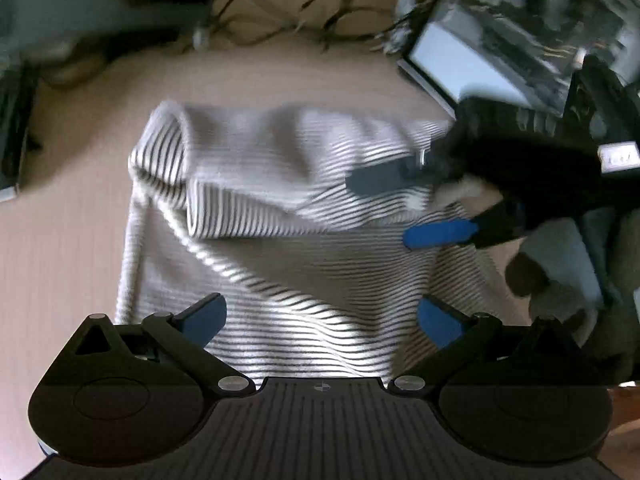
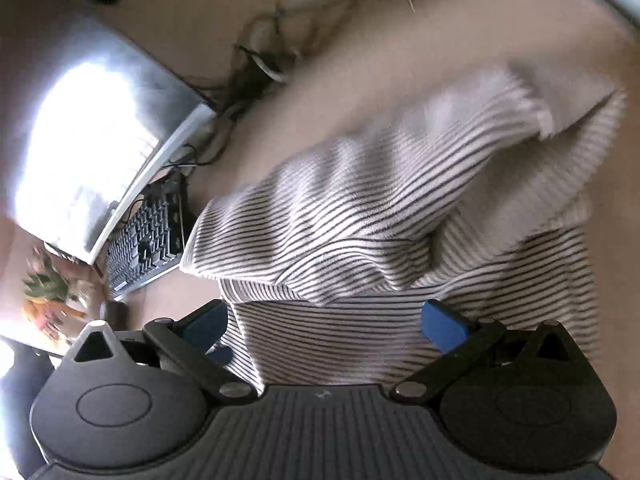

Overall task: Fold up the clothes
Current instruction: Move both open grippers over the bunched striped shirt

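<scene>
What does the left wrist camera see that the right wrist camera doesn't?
Only the left wrist view shows the other tool: the right gripper, its blue fingers spread apart above the cloth. It also shows the left gripper itself, open.

Only the right wrist view shows the black computer keyboard and the orange and green blurry thing at the left edge.

Both show the white garment with thin dark stripes, part folded on the beige table, the tangled dark cables and the silver-framed monitor.

Striped garment (image 1: 280,216): white knit with thin dark stripes, partly folded, rumpled. Lies on a beige tabletop (image 1: 72,240); one layer is doubled over the rest, with a rolled fold at its far-left corner.
</scene>
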`<action>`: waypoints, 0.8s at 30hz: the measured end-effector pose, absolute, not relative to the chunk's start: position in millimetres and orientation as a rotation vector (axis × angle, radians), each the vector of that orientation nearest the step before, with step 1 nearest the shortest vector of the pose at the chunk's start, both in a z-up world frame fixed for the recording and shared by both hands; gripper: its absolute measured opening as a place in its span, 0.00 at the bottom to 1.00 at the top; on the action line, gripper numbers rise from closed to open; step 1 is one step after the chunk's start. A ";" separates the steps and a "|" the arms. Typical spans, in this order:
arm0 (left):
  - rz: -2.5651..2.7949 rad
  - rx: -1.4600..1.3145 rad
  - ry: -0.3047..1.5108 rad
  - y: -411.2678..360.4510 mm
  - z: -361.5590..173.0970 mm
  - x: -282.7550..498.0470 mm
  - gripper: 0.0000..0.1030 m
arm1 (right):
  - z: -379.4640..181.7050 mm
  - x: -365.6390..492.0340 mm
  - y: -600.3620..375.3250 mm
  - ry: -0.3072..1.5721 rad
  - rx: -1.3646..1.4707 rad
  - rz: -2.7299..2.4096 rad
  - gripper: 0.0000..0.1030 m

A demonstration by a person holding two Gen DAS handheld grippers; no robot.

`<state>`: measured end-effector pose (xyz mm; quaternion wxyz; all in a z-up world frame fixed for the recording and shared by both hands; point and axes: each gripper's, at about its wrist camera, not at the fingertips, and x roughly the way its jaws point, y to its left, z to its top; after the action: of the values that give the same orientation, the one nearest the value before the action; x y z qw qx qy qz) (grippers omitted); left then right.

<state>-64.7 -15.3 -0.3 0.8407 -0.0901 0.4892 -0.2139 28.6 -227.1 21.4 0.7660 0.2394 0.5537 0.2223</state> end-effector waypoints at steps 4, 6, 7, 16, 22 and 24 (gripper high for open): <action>-0.435 -0.210 1.053 -14.2 -2.6 -54.5 1.00 | 39.7 63.9 -211.6 1.140 0.506 0.527 1.00; -0.427 -0.218 1.059 -14.4 -1.3 -49.6 1.00 | 63.9 79.7 -209.5 0.986 0.486 0.539 1.00; -0.424 -0.218 1.062 -14.8 -0.8 -47.5 1.00 | 77.3 84.8 -208.2 0.890 0.455 0.534 1.00; -0.364 -0.153 1.027 -19.4 12.6 -26.2 1.00 | 71.0 94.2 -220.7 0.729 0.280 0.561 1.00; -0.356 -0.129 0.988 -25.5 21.1 0.9 1.00 | 31.9 93.4 -233.0 0.842 0.217 0.502 1.00; -0.355 -0.124 0.984 -31.1 20.5 7.3 1.00 | 29.0 82.4 -239.2 0.858 0.187 0.497 1.00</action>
<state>7.3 -31.1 20.5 0.8645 -0.0590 0.4695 -0.1696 82.4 -239.2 29.0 0.8755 0.0896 0.4109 0.2382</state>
